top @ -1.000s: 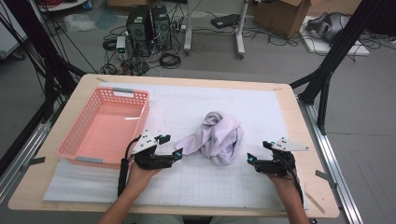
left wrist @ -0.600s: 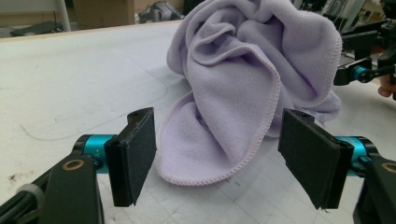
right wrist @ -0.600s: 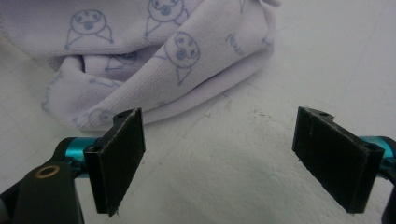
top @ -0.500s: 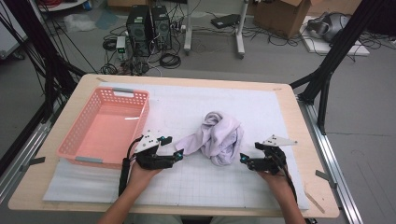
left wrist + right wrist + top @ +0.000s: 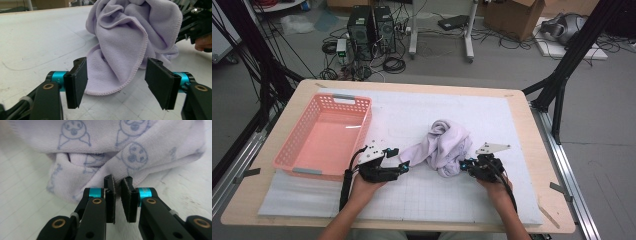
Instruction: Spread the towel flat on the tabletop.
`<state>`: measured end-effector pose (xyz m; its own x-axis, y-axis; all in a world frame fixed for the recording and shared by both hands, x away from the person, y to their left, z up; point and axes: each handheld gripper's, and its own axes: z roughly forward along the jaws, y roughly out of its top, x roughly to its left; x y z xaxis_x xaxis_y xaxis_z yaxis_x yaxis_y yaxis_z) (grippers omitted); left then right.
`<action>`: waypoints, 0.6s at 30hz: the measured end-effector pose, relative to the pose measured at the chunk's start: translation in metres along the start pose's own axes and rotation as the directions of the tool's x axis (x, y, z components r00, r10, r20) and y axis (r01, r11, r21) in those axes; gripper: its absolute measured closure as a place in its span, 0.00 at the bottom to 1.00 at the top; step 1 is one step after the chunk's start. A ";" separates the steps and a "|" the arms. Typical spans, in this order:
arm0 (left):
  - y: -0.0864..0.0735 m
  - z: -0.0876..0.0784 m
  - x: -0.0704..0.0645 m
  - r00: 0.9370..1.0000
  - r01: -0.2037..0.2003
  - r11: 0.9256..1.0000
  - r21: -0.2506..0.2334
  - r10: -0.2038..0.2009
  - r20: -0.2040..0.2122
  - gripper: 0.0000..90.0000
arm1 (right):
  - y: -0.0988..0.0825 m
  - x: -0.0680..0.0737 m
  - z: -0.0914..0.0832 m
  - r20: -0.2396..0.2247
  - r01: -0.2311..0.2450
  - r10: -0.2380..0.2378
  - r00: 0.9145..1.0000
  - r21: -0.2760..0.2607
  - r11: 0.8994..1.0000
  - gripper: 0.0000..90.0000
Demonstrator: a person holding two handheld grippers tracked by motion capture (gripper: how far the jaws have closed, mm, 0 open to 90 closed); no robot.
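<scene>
A crumpled lilac towel (image 5: 444, 147) lies in a heap near the middle of the white mat (image 5: 422, 195), with one corner trailing out flat toward the person's left. The left gripper (image 5: 116, 83) sits low at that trailing corner, its jaws apart with the hem lying between them but neither pad pressing on it; they have just been closing a little, so this looks like a grab being lined up on the loose edge. On the other side of the heap the right gripper (image 5: 118, 196) has its jaws nearly together after just closing, right at a fold of the printed cloth; a thin gap shows between the pads, and whether any cloth is pinched at the tips cannot be made out. Taking opposite edges this way would let the person pull the heap open and flat, probably to fold it. The pink basket (image 5: 292, 162) stands empty on the mat just beyond the left hand (image 5: 367, 182), close enough to drop the towel in later. The mat covers most of the wooden table (image 5: 537, 115).
</scene>
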<state>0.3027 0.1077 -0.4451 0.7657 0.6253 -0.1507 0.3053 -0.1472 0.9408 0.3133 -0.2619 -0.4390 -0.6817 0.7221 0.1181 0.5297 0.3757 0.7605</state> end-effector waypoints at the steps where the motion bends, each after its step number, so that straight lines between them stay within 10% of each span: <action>1: 0.000 -0.001 0.000 1.000 -0.002 1.000 -0.002 0.002 0.003 0.41 | -0.001 0.000 -0.005 0.003 -0.005 0.005 1.000 -0.004 1.000 0.93; 6: 0.000 0.000 0.000 1.000 -0.015 1.000 0.001 0.015 0.014 0.49 | -0.016 -0.009 -0.055 0.073 0.018 -0.015 0.997 -0.040 0.999 0.93; 13: 0.001 0.007 -0.006 1.000 -0.016 1.000 0.023 0.015 0.026 0.46 | -0.055 -0.038 -0.106 0.193 -0.129 0.139 0.971 -0.062 0.990 0.91; 18: 0.007 0.024 -0.014 0.998 -0.036 0.997 0.062 0.034 0.046 0.40 | -0.038 -0.028 -0.109 0.198 -0.102 0.141 0.970 -0.193 0.976 0.57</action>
<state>0.3077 0.0791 -0.4438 0.8009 0.5839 -0.1329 0.3117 -0.2170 0.9251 0.2571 -0.3596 -0.4013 -0.4864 0.8686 0.0951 0.4892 0.1805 0.8533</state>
